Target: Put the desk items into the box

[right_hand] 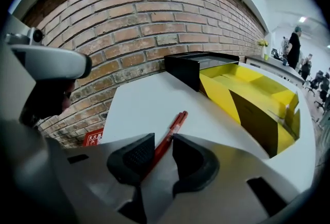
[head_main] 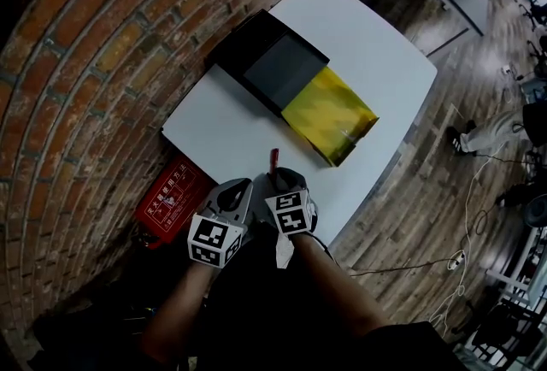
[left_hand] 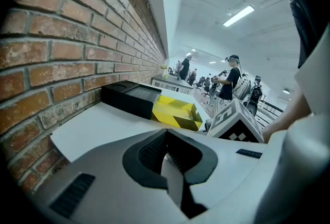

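Both forearms come up from the bottom of head view, L forearm and R forearm angled in toward each other. L gripper and R gripper sit side by side, marker cubes nearly touching, both pitched fwd and down. L jaws closed tip to tip, nothing btwn. R jaws apart, red pen in the gap, not clamped.
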Action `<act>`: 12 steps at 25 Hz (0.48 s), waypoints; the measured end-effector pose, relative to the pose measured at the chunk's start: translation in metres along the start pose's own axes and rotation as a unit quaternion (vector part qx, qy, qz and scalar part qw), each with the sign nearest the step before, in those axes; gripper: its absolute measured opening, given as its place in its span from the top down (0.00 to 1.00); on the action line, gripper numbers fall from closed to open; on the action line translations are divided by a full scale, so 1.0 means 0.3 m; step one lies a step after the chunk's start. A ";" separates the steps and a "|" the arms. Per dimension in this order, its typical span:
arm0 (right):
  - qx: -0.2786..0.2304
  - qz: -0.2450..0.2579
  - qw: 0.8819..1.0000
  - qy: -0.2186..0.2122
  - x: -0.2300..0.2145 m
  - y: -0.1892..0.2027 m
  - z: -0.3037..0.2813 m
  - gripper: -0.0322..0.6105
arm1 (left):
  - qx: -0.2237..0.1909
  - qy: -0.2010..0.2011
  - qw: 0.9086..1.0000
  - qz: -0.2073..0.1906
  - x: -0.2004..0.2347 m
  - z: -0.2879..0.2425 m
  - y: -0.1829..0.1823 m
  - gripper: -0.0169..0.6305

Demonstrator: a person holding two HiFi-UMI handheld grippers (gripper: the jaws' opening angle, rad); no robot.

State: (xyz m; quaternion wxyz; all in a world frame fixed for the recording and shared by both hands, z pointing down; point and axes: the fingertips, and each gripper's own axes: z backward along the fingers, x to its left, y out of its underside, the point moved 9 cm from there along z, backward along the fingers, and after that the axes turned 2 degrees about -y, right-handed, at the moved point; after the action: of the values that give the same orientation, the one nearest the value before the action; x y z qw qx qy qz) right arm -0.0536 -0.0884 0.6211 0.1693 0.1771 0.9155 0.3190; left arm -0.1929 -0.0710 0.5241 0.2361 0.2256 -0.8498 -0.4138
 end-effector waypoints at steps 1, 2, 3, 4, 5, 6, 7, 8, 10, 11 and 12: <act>0.001 -0.005 1.000 -0.001 -0.001 0.001 -0.001 0.76 | 0.000 0.000 1.000 0.000 -0.001 0.000 0.000 0.95; 0.003 -0.007 1.000 -0.001 -0.002 0.002 -0.003 0.76 | 0.000 0.000 1.000 -0.001 -0.002 -0.001 0.000 0.95; 0.005 -0.006 1.000 -0.002 -0.003 0.002 -0.006 0.77 | -0.001 0.000 1.000 -0.001 -0.002 -0.001 -0.001 0.95; 0.007 -0.006 1.000 -0.002 -0.003 0.000 -0.006 0.77 | -0.001 0.000 1.000 0.000 -0.003 -0.001 -0.001 0.95; 0.009 -0.008 1.000 -0.003 -0.002 -0.004 -0.005 0.77 | -0.001 -0.001 1.000 0.000 -0.003 -0.001 -0.002 0.95; 0.011 -0.011 1.000 -0.005 -0.001 -0.008 -0.004 0.78 | -0.001 -0.001 1.000 -0.001 -0.003 -0.001 -0.003 0.95; 0.012 -0.012 1.000 -0.008 0.000 -0.011 -0.004 0.78 | -0.002 -0.001 1.000 -0.001 -0.003 -0.001 -0.005 0.95; 0.014 -0.012 1.000 -0.011 0.001 -0.014 -0.005 0.79 | -0.002 -0.002 1.000 -0.002 -0.002 0.000 -0.007 0.95; 0.016 -0.007 1.000 -0.016 0.002 -0.016 -0.011 0.81 | -0.003 -0.004 1.000 -0.001 -0.001 0.004 -0.008 0.95; 0.017 -0.005 1.000 -0.018 0.003 -0.016 -0.013 0.81 | -0.003 -0.005 1.000 -0.001 -0.001 0.006 -0.008 0.95; 0.019 -0.006 1.000 -0.020 0.005 -0.017 -0.013 0.82 | -0.004 -0.006 1.000 -0.001 -0.001 0.008 -0.008 0.95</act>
State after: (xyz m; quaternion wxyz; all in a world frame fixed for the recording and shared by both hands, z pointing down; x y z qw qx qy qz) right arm -0.0577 -0.0935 0.6206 0.1859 0.1814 0.9189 0.2971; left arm -0.1936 -0.0709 0.5208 0.2316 0.2232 -0.8493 -0.4187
